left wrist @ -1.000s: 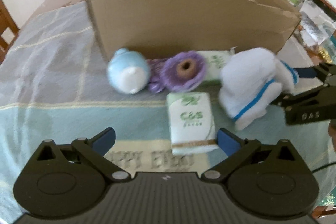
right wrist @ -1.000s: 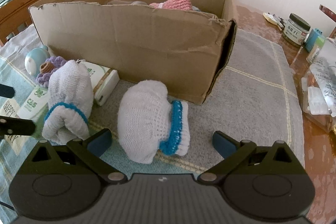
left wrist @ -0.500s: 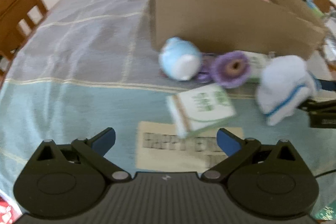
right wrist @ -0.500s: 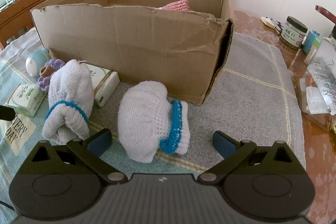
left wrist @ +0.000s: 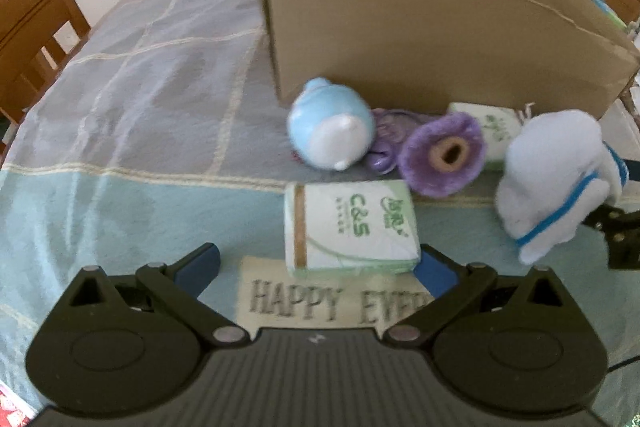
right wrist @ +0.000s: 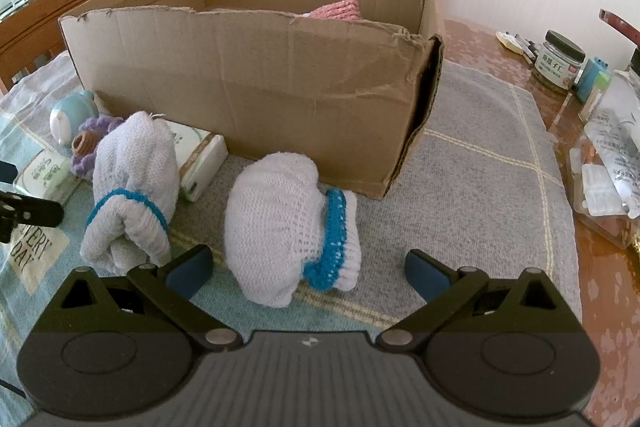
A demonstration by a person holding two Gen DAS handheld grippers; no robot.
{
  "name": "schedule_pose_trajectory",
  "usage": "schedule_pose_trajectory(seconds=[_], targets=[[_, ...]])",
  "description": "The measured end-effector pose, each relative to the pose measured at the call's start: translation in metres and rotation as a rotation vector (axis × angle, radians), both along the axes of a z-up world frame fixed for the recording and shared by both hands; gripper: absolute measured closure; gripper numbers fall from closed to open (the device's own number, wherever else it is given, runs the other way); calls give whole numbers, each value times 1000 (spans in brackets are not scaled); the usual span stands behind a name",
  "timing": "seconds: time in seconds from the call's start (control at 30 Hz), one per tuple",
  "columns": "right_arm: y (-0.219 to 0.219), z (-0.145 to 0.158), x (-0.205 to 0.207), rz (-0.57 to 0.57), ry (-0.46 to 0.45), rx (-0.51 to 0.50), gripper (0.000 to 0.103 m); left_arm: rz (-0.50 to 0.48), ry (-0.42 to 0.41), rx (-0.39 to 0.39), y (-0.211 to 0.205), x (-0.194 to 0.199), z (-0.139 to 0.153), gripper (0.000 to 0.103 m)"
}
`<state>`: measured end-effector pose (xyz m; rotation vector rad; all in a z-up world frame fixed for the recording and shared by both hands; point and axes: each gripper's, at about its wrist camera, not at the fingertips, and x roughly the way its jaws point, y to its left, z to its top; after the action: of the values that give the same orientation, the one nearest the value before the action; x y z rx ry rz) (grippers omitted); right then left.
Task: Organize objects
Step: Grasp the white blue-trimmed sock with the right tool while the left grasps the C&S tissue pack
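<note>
Left gripper (left wrist: 318, 261) spread wide, nothing held; one tissue pack (left wrist: 349, 227) lay flat between its fingertips, nearer right one, contact unclear. Second tissue pack (left wrist: 498, 125) well beyond right fingertip, against cardboard box (left wrist: 420, 39). Ahead of fingers: one blue plush toy (left wrist: 330, 125), one purple knitted flower (left wrist: 444, 155).

Right gripper (right wrist: 308, 269) also wide open, empty. Two white knitted socks with blue bands: one sock (right wrist: 280, 227) between its fingers, other sock (right wrist: 134, 187) beyond left fingertip. One pink knit (right wrist: 338, 9) inside box.
</note>
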<state>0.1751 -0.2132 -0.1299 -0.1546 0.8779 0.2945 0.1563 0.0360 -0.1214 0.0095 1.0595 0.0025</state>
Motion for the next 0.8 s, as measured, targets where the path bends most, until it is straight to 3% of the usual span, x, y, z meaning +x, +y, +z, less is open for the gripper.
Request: schedule_pose_trajectory(seconds=[0.47,0.73,0.8], targets=[[3,1,19,85,30,-25,0,-31,-32,-9,-12,15,1,6],[13,10,16,107,19,-50,21,-46,-45,-10,-13,12,3,13],[16,13,14,115,16,-64,31,-54,-51,-11,-12,12,4,18]])
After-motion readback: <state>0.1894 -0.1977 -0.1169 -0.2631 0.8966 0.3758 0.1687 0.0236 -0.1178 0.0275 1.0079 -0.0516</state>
